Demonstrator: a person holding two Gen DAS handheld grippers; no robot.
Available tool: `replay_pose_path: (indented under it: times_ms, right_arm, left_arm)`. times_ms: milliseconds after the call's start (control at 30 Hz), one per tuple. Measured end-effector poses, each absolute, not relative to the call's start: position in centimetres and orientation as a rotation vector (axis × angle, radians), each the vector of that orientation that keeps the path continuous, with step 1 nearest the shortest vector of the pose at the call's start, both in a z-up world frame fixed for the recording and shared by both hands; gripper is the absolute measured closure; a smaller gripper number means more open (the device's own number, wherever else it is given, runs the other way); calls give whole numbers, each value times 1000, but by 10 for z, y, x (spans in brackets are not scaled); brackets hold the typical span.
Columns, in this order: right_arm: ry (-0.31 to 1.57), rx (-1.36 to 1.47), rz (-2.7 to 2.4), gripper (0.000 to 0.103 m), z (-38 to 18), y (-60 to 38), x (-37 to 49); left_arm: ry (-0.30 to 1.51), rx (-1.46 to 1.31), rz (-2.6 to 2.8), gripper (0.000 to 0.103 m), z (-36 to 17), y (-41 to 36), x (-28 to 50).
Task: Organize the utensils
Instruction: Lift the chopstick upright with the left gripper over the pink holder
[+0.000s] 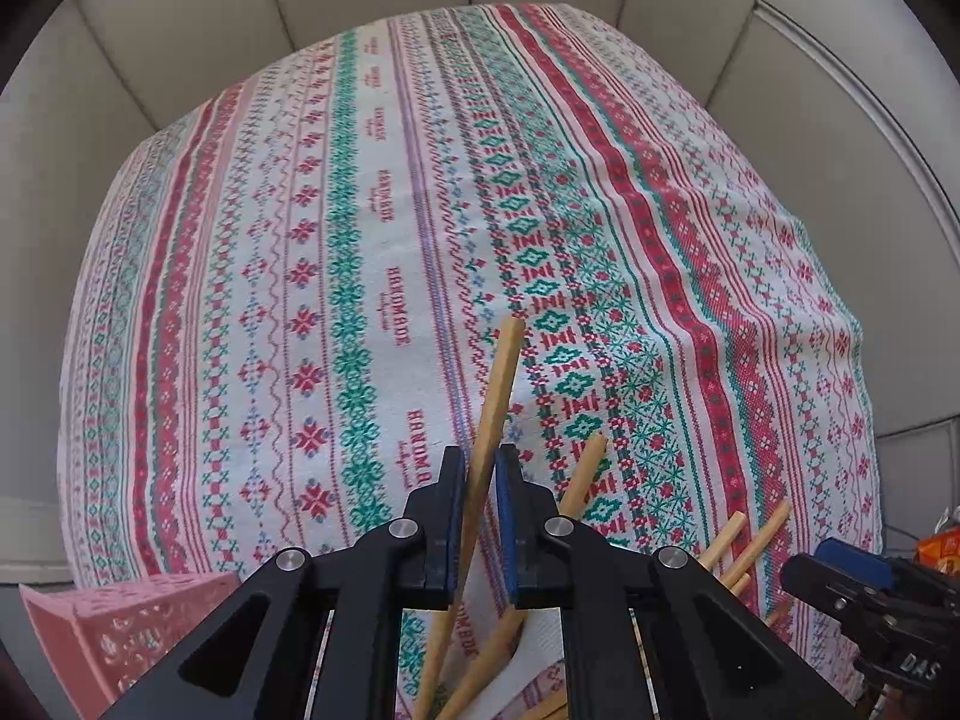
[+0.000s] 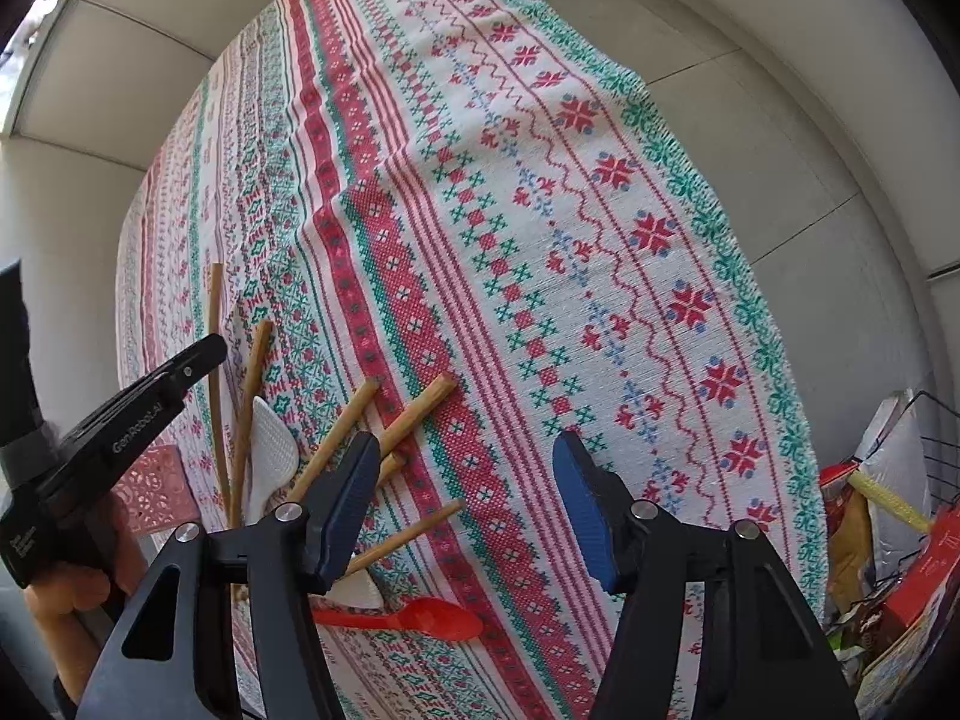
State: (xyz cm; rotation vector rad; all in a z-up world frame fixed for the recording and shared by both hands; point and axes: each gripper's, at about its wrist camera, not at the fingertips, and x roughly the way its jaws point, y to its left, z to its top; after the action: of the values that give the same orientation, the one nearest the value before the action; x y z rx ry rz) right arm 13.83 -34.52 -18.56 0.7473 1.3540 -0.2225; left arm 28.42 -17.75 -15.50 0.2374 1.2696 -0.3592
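My left gripper [image 1: 480, 468] is shut on a wooden chopstick [image 1: 498, 396] that points up and away over the patterned tablecloth [image 1: 360, 240]. Several more wooden chopsticks [image 1: 582, 474] lie below and to its right. In the right wrist view my right gripper [image 2: 468, 468] is open and empty above the cloth [image 2: 540, 240]. Loose chopsticks [image 2: 414, 408] lie by its left finger, with a red plastic spoon [image 2: 420, 615] and a white spoon [image 2: 273, 456] near them. The left gripper [image 2: 120, 420] shows at the left, holding its chopstick [image 2: 215, 324].
A pink perforated basket [image 1: 120, 630] sits at the lower left; it also shows in the right wrist view [image 2: 156, 489]. A wire basket with packets and boxes [image 2: 888, 510] stands off the table's right side. Grey cushioned panels [image 1: 180, 30] surround the table.
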Motion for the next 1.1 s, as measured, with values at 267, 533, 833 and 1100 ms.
replay_pose_path:
  times_ms: [267,533,833,1100]
  right_arm:
    - [1317,875,-224,53,-192,-346,147]
    - [1299,815,-343,67,-189,-338,167]
    - [1294,679,-464,90,-186,-315,181]
    - [1223,905,-315,94,-185,-340,158]
  left_arm:
    - [1106,119,-367,95,-89,-121,236]
    - [961,0,-367,96,-48,-63,194]
    - [925,-85,-368,96,-48,-28,188]
    - [883,-148,-370,96,-39,-2,182]
